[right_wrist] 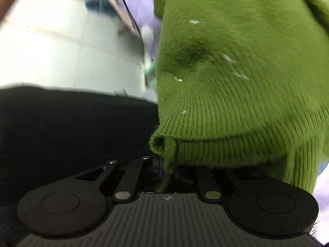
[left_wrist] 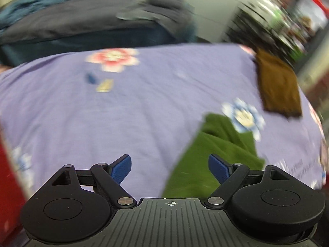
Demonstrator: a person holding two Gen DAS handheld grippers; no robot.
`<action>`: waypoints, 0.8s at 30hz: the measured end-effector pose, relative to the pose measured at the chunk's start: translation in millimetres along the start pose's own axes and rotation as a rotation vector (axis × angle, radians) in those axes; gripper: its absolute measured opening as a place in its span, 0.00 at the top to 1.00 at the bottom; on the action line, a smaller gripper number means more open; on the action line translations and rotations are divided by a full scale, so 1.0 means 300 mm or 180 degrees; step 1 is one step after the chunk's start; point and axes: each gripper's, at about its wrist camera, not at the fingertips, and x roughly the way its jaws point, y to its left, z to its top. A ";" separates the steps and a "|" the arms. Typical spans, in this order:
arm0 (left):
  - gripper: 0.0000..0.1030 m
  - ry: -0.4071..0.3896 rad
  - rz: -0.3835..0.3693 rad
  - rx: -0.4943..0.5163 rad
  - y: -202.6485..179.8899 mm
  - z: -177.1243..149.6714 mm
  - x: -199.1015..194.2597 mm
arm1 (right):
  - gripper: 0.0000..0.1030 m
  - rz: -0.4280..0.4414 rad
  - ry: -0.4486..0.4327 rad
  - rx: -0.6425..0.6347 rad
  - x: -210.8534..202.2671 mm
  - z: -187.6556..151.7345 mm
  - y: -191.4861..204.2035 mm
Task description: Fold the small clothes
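Observation:
A green knit garment (left_wrist: 207, 160) lies on the purple flowered sheet (left_wrist: 144, 107), at the lower right of the left wrist view. My left gripper (left_wrist: 169, 167) is open and empty, hovering above the sheet with the garment's edge under its right finger. In the right wrist view the green garment (right_wrist: 236, 72) fills the right half, very close. My right gripper (right_wrist: 167, 167) is shut on the garment's ribbed hem, which bunches between the jaws. The fingertips are hidden by the cloth.
A folded brown cloth (left_wrist: 277, 88) lies at the sheet's far right. A heap of grey and blue clothes (left_wrist: 92, 20) sits behind the sheet. A red object (left_wrist: 8, 185) is at the left edge. A black surface (right_wrist: 72, 133) and pale floor (right_wrist: 61, 51) show in the right wrist view.

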 end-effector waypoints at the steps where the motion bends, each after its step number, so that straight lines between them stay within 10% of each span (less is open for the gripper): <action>1: 0.00 0.0092 -0.0027 0.0139 -0.031 -0.004 0.036 | 0.83 0.0010 -0.0180 0.0109 -0.049 -0.010 -0.012; 5: 0.00 0.0516 -0.0279 0.0628 -0.097 -0.070 0.132 | 0.44 -0.0372 -0.1191 0.0249 -0.288 -0.058 -0.029; 10: 0.00 0.0543 -0.0245 0.0729 -0.093 -0.167 0.086 | 0.30 -0.0854 -0.1804 0.0514 -0.425 -0.020 -0.143; 15: 0.00 0.0551 -0.0168 0.0358 -0.001 -0.174 -0.020 | 0.48 -0.0637 -0.1388 0.0589 -0.293 0.079 -0.255; 16: 0.00 0.0508 -0.0087 0.0302 0.024 -0.177 -0.049 | 0.78 -0.0640 -0.1346 0.0578 -0.268 0.095 -0.236; 17: 0.00 0.0465 0.0007 0.0239 0.051 -0.177 -0.078 | 0.88 -0.0577 -0.1395 0.0492 -0.286 0.106 -0.185; 24: 0.00 0.0149 0.0489 -0.0160 0.247 -0.089 -0.262 | 0.88 0.0423 -0.1324 -0.0459 -0.209 0.259 0.195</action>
